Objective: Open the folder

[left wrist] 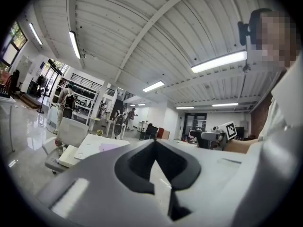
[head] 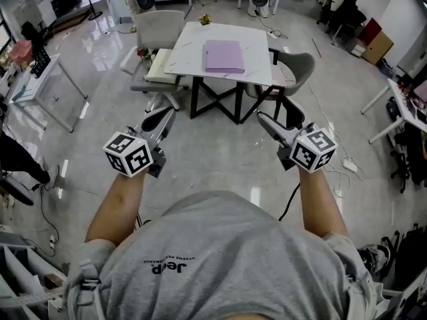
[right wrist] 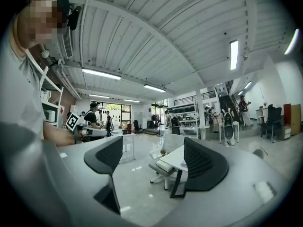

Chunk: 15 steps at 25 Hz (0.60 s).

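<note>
The left gripper (head: 160,116) had its jaws pressed together on nothing; the right gripper (head: 265,121) had its jaws wide apart and empty. Both pointed level, well short of the white bench (head: 193,45), where the purple folder (head: 224,57) lay flat and closed.

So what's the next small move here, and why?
Probably walk both grippers forward to the white table: the purple folder lies closed on it, well beyond the left gripper, whose jaws are together, and the open right gripper. Neither holds anything.
</note>
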Tool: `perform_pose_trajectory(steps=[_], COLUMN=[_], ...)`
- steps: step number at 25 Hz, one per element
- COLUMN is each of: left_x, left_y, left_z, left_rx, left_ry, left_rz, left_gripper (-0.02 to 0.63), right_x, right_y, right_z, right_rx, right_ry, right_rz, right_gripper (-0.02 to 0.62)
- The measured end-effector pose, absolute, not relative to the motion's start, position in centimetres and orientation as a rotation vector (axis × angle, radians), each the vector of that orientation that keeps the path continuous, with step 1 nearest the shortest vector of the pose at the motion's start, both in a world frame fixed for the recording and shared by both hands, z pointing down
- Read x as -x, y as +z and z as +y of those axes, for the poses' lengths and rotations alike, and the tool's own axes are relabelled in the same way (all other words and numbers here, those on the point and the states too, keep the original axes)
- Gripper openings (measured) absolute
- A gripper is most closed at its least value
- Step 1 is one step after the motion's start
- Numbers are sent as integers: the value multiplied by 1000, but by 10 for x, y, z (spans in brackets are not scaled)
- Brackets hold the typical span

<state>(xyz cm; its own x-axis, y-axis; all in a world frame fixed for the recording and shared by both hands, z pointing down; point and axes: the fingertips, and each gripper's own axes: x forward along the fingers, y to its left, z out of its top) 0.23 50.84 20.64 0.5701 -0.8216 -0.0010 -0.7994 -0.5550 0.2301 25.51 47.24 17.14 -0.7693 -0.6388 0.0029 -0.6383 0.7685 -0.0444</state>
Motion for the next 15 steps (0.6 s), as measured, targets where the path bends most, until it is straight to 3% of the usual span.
perform_pose_trajectory(steps=[7,15], left_x=[-16,11], left_y=[212,222], left_z=[503,448], left_rx=[-2567,-2568], left_ry=[-154,-176], left_rz=[-1398,-1362], left_gripper=[49,49], right_x=[-269,-237], right_y=[176,192], right_z=[453,400], right_rx=[1034,1063], right_ry=[-56,-89], right_rz=[2960,2977], right_gripper=[383,383])
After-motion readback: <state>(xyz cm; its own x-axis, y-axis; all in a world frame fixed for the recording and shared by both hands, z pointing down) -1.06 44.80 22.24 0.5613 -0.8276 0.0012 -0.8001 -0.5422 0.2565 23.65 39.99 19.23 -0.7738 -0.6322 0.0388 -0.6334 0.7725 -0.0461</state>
